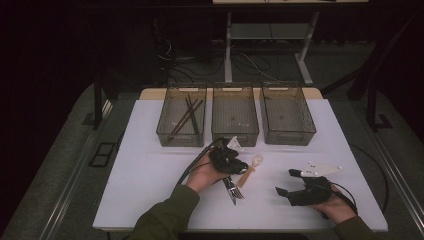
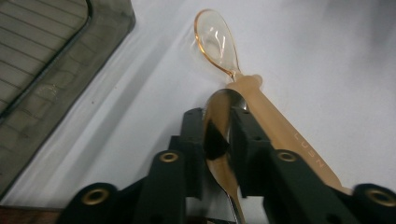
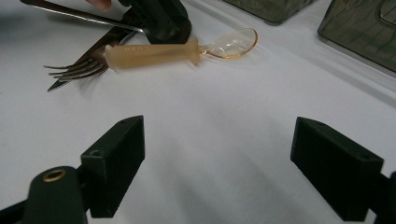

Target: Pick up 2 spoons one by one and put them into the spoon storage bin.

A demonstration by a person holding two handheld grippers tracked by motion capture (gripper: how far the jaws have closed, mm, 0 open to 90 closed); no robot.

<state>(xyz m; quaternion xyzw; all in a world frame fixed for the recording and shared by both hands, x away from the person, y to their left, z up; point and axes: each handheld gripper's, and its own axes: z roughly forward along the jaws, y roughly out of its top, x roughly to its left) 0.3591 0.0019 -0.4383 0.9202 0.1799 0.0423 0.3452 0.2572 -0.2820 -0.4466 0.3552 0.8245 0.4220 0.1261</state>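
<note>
A: What are we holding in the left gripper?

B: We are clamping a metal spoon between its jaws, just above the table, beside a plastic spoon, near the fork and knife.

A: And the right gripper?

B: We are resting it wide open and empty, well apart from the bins.

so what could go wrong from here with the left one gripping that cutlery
1. The left hand-held gripper pinches the metal handle by its thin, shiny end, so it could slip or swing when lifted.
2. The plastic spoon lies right against the gripper and beside the fork; lifting could drag or flick both.
3. The bin stands just ahead, so a long utensil might catch its rim.
</note>
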